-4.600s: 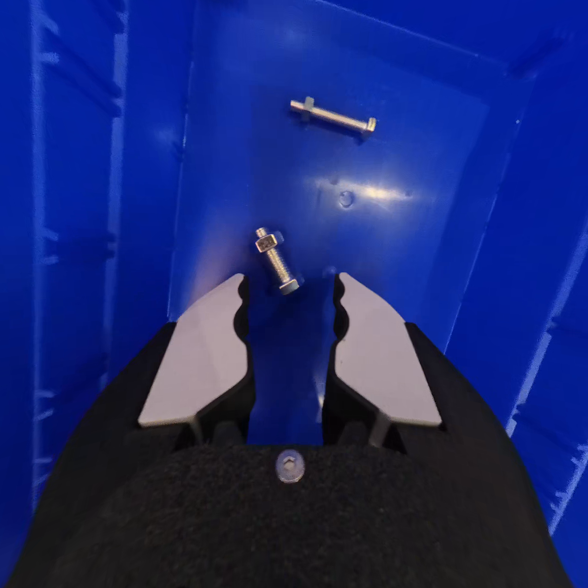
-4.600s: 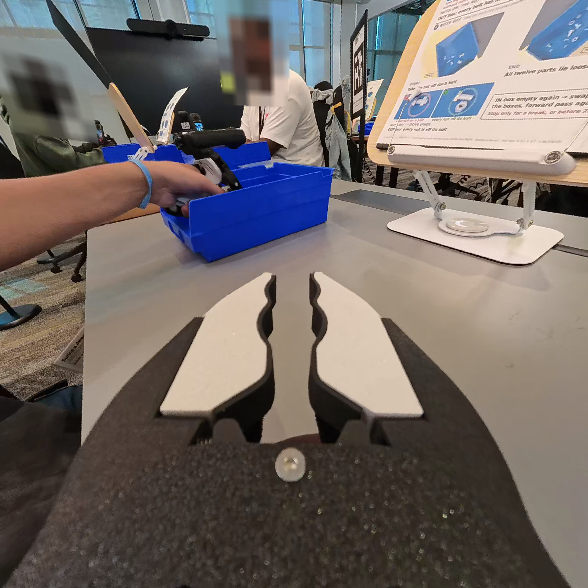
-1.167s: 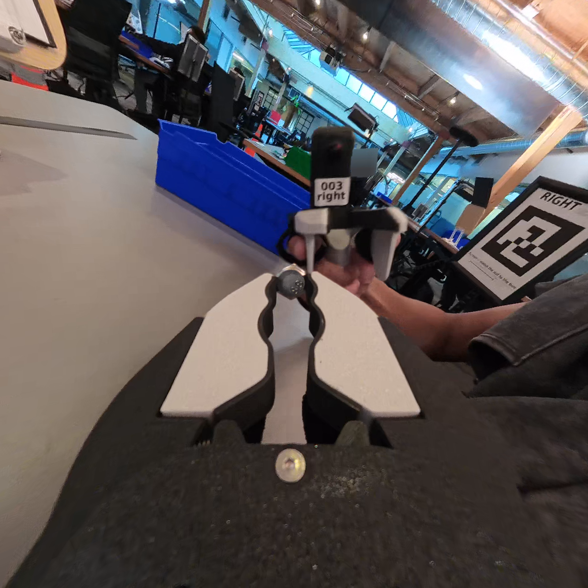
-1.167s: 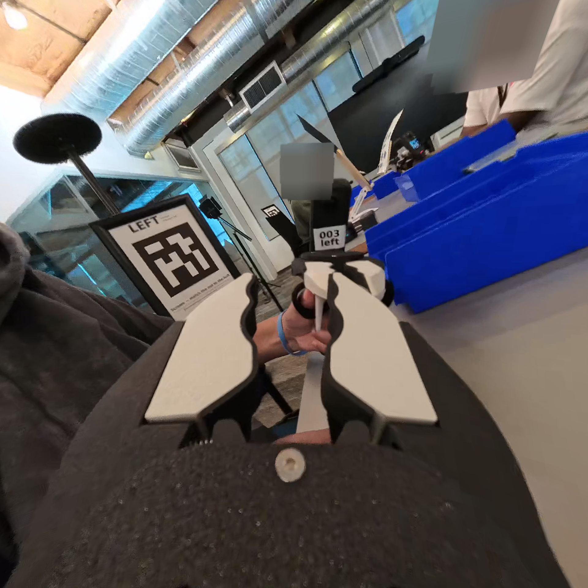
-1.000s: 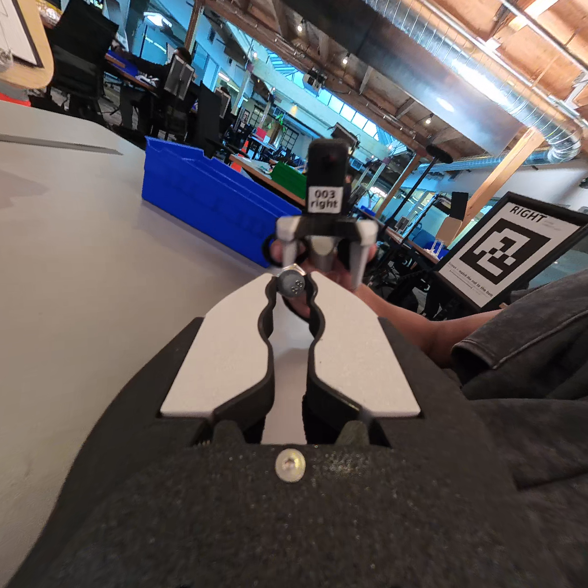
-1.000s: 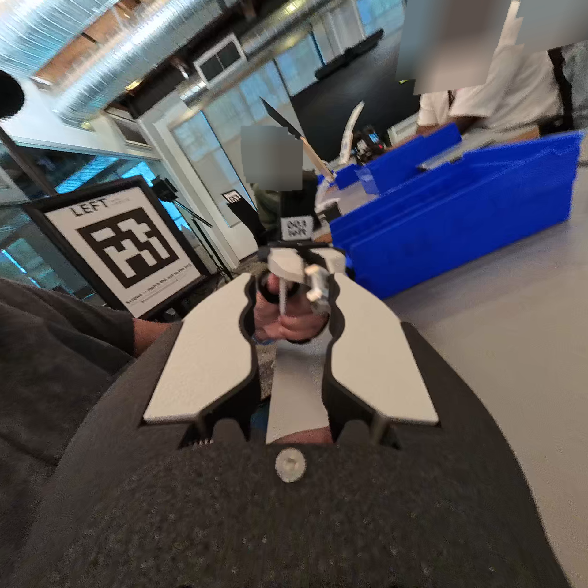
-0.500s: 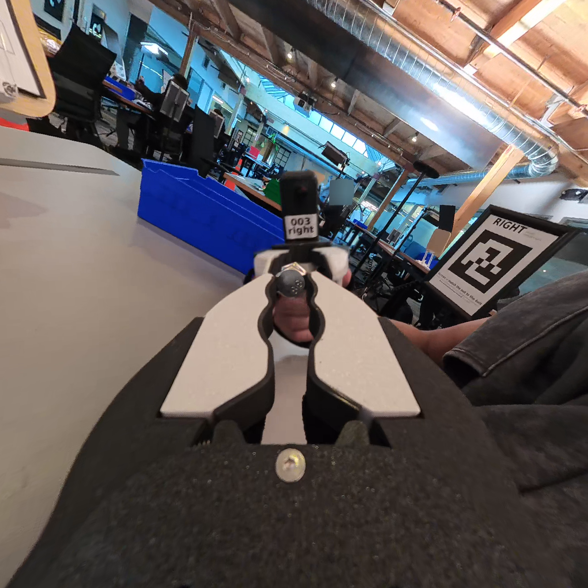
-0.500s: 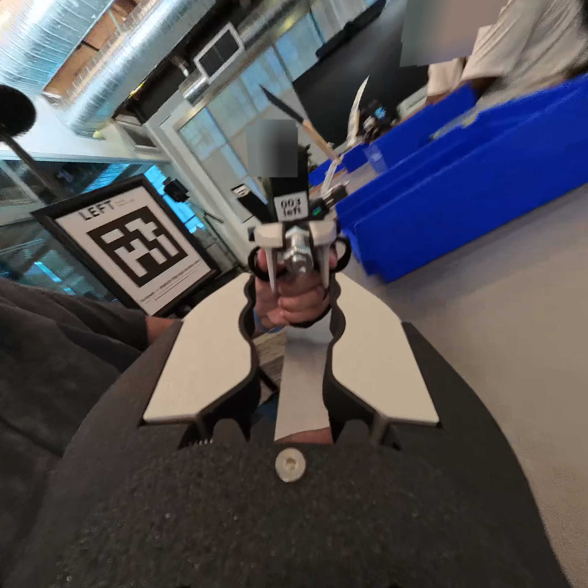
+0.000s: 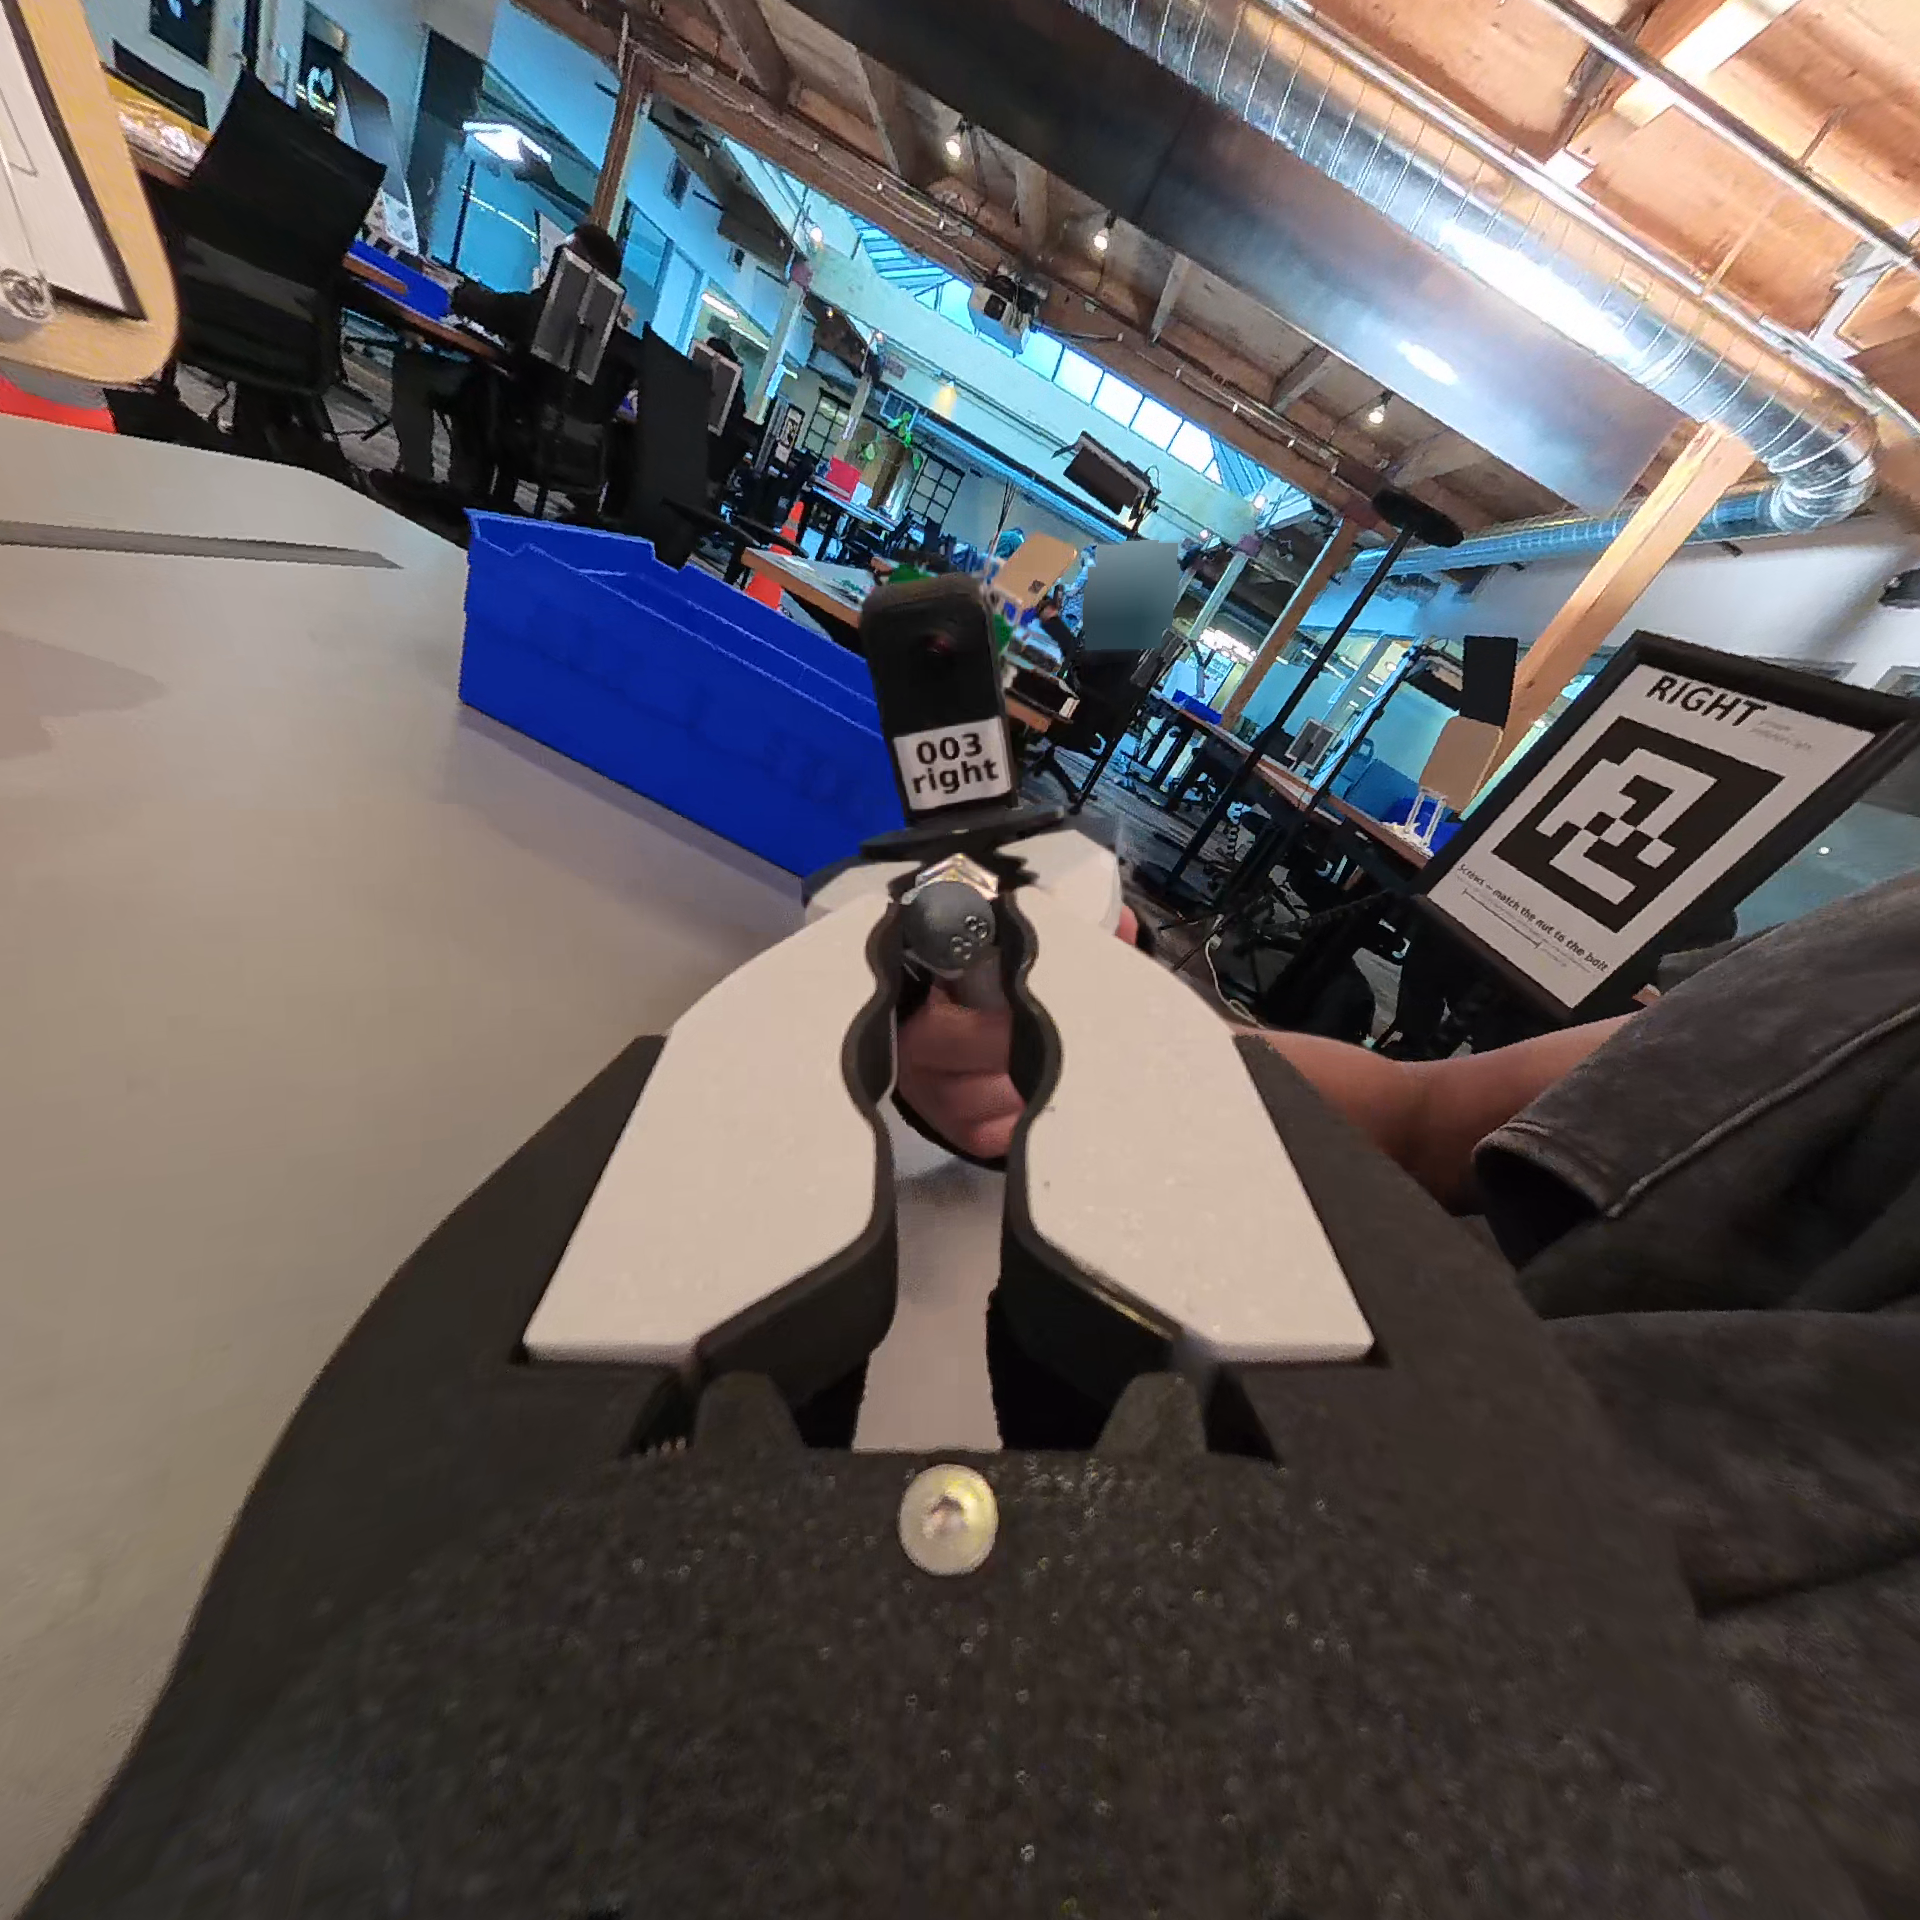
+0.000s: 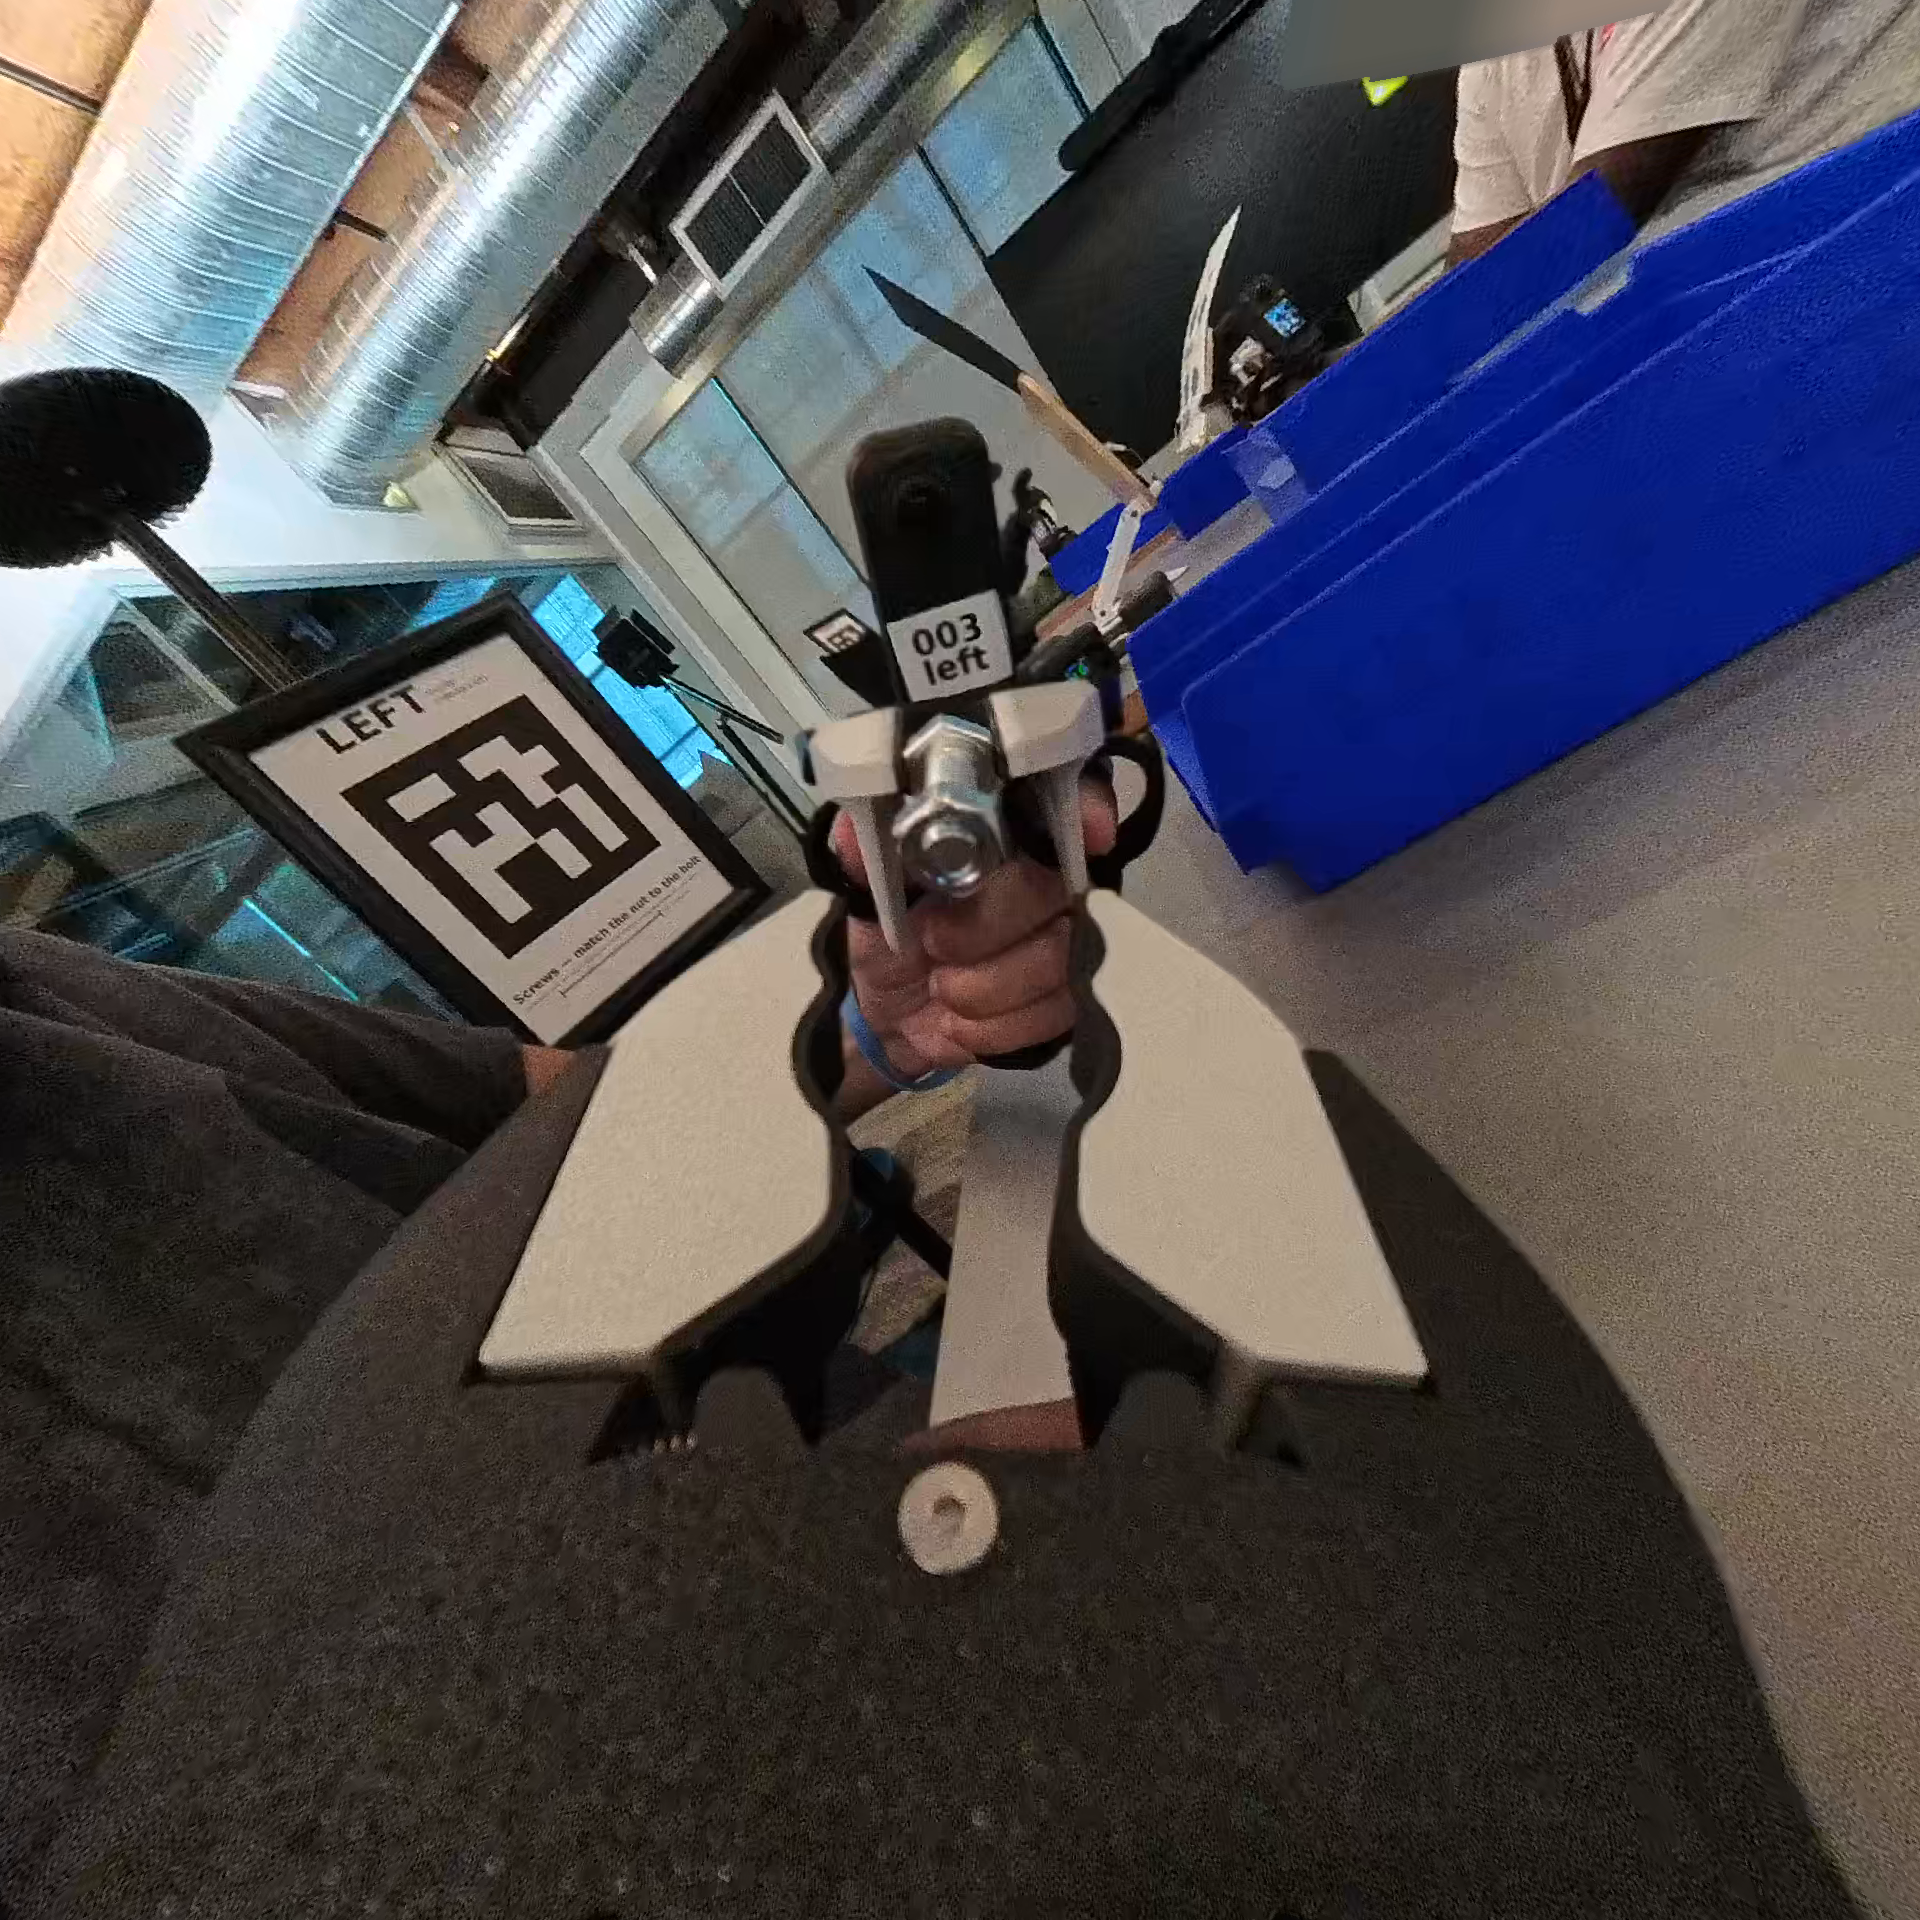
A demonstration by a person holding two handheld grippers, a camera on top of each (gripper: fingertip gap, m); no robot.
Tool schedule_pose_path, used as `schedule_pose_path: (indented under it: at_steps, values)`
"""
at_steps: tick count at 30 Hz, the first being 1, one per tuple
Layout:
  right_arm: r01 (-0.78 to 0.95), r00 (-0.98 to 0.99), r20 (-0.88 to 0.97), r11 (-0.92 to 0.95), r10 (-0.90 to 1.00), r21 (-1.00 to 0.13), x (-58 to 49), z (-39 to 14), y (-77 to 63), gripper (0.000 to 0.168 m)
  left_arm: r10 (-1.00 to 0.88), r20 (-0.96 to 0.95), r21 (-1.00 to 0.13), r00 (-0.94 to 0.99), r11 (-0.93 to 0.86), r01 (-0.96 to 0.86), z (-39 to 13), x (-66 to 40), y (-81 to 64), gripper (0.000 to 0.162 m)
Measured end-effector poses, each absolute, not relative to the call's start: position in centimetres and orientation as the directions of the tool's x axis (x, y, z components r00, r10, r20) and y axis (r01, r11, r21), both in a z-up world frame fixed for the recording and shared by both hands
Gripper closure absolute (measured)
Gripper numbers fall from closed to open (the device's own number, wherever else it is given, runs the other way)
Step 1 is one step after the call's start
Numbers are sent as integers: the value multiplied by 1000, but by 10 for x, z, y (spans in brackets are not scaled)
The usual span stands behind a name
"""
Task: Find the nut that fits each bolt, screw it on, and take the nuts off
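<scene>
The left claw point(image 9: 951, 935) is clenched on the hex head of a bolt point(image 10: 940, 821), holding it in the air off the near edge of the desk point(image 9: 260, 883), with the threaded shank pointing at the right claw point(image 10: 951, 997). In the right wrist view a nut point(image 10: 948, 816) sits part-way along that shank, a short length of thread showing beyond it towards the free end. The right claw stands released, its two fingers spread wide with nothing between them, facing the bolt tip and a little short of it. The step in hand looks like gripping the nut in order to turn it; whether it goes further on or comes off I cannot tell. To do it well, the right claw should come in straight along the bolt's axis, so that the fingers close on two opposite flats of the nut and not on the bare thread. The left claw should keep the head steady and level, as any tilt would make the nut bind. Short turns with a fresh grip each time are the safer way. Two blue bins point(image 10: 1558, 582) stand along the far edge of the desk, well apart from the work.
</scene>
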State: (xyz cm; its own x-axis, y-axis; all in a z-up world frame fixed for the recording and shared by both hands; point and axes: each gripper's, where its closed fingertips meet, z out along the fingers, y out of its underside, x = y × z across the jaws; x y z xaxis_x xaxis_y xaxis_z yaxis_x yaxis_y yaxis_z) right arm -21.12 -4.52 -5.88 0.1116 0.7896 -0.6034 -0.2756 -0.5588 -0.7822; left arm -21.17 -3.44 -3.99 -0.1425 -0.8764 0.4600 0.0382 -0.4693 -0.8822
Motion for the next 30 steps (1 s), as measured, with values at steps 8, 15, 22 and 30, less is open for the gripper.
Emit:
schedule_pose_path:
  at_steps: [8,15,22,30]
  values:
    - [-385,190,-524,-428,831,-818,-178,-22,-35,135,-869,479,-874,-123,-485,26,-50,-212,-29,145]
    - [-320,104,-582,-527,807,-788,-208,-43,-44,127,-878,459,-883,-137,-468,38,-43,-212,-32,145]
    - [-349,190,-521,-439,832,-828,-185,-25,-40,132,-864,486,-868,-134,-495,47,-45,-214,-28,145]
    - [-284,180,-504,-446,845,-849,-204,-37,-43,130,-871,468,-879,-147,-477,28,-45,-212,-32,145]
